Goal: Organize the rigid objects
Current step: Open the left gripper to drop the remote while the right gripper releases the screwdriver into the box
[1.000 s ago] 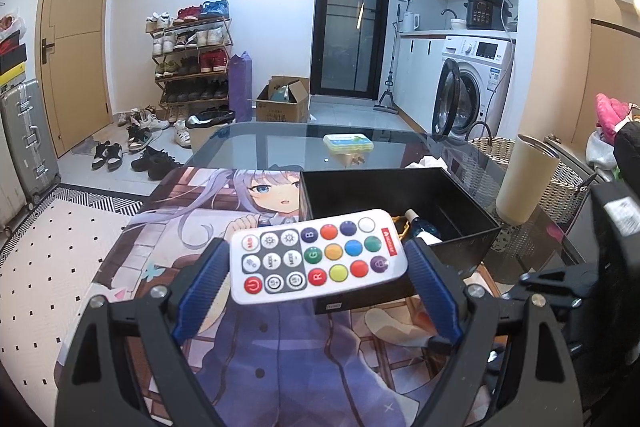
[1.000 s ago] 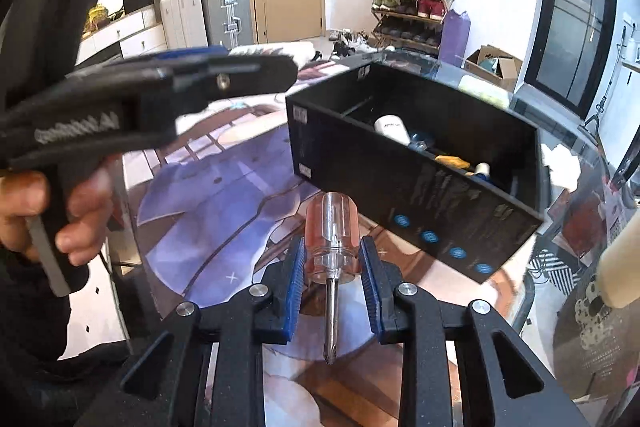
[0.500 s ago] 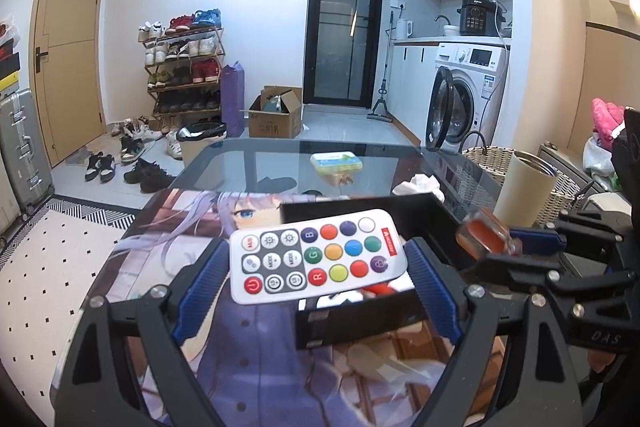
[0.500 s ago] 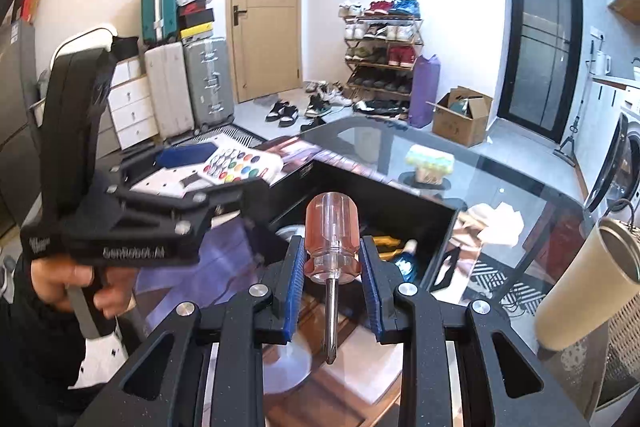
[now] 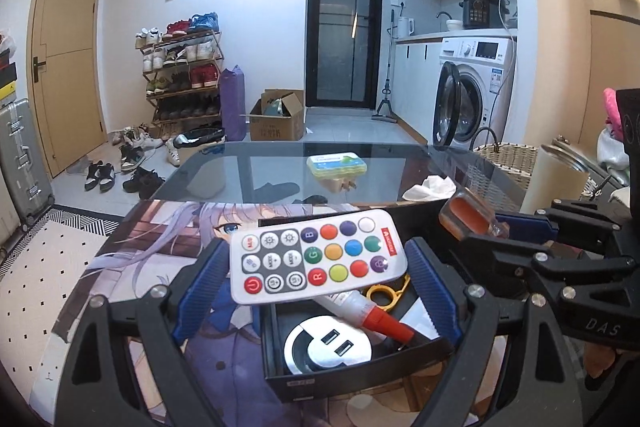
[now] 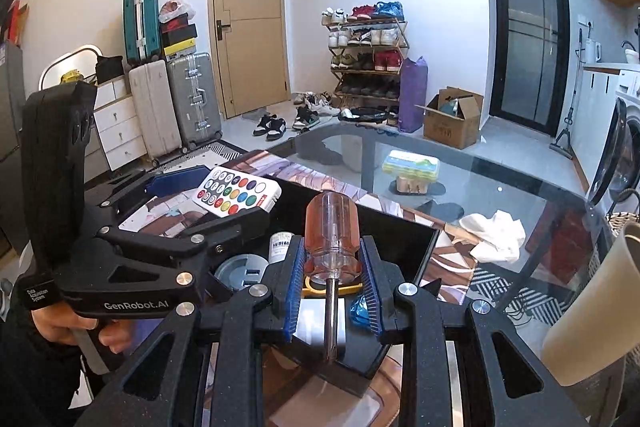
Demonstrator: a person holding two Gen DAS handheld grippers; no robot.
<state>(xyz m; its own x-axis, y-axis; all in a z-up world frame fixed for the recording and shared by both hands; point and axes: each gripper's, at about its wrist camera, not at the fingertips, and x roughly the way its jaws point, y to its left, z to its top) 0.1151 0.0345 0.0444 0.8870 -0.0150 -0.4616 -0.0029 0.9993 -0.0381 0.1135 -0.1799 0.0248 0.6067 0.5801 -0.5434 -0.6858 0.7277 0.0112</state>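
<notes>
My left gripper (image 5: 316, 263) is shut on a white remote (image 5: 318, 255) with coloured buttons and holds it above the black box (image 5: 360, 373). The remote also shows in the right wrist view (image 6: 236, 195). My right gripper (image 6: 331, 269) is shut on a screwdriver (image 6: 330, 235) with a clear orange handle, held over the same box (image 6: 404, 231); the handle also shows in the left wrist view (image 5: 468, 219). Inside the box lie a round white USB charger (image 5: 330, 345), a red-capped tube (image 5: 374, 313) and a yellow ring (image 5: 384, 293).
The box stands on an anime-print mat (image 5: 160, 247) on a glass table (image 5: 280, 167). A yellow-green pack (image 5: 336, 165), a crumpled white tissue (image 5: 430, 187) and a beige cylinder (image 5: 556, 179) stand further back. A washing machine and wicker basket are at the right.
Both grippers have moved forward over the black box and come closer together. Each keeps its hold, and the box's contents have come into view below.
</notes>
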